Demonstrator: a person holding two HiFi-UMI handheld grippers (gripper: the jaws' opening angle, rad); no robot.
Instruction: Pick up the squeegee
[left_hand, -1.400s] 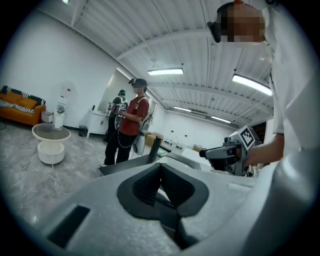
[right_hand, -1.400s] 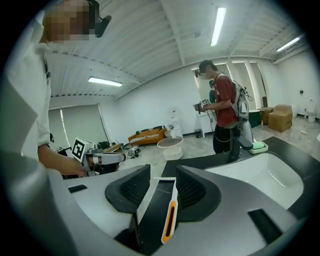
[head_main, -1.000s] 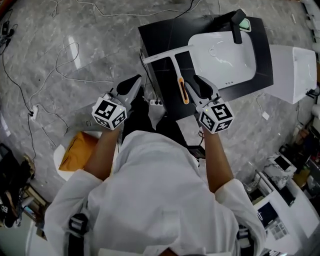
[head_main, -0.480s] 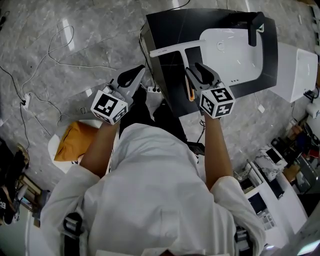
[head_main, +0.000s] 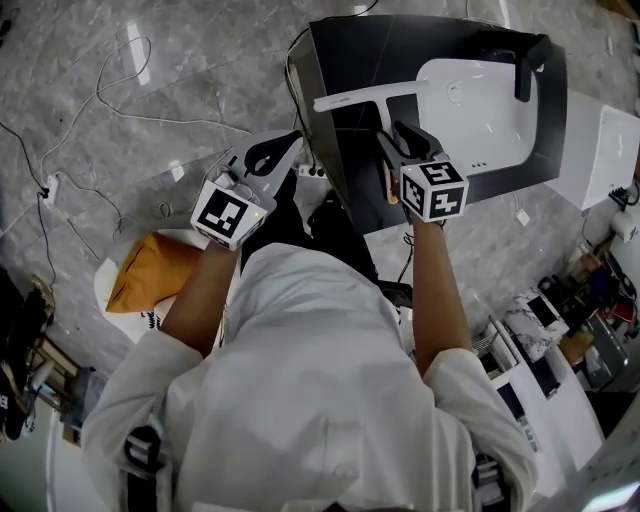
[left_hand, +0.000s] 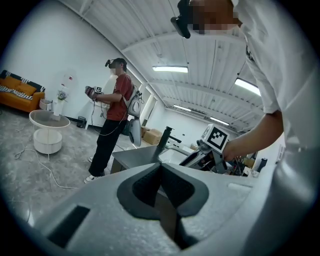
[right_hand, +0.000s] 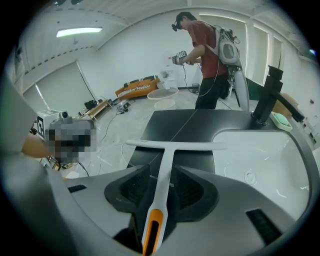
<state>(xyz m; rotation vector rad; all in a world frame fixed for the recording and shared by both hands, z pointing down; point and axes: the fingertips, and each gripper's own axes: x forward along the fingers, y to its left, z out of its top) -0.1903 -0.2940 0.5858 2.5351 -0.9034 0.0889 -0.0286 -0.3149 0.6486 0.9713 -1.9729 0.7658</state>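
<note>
The squeegee (head_main: 365, 97) lies flat on the black counter (head_main: 340, 50), white blade far, orange-ended handle toward me. My right gripper (head_main: 393, 133) points steeply down over the handle. In the right gripper view the squeegee (right_hand: 169, 150) runs between the wide-spread pads of the right gripper (right_hand: 162, 172), with a gap on each side, so it is open. My left gripper (head_main: 285, 143) hangs off the counter's left edge, over the floor. In the left gripper view the left gripper (left_hand: 161, 167) has its pads together and nothing in them.
A white sink basin (head_main: 480, 90) with a black faucet (head_main: 527, 65) sits right of the squeegee. Cables (head_main: 130, 110) trail over the marble floor. A round white table with an orange bag (head_main: 150, 275) stands at lower left. Another person (right_hand: 207, 55) stands beyond the counter.
My right gripper has come down from beside the orange handle end until its jaws straddle the handle. The left gripper has barely moved.
</note>
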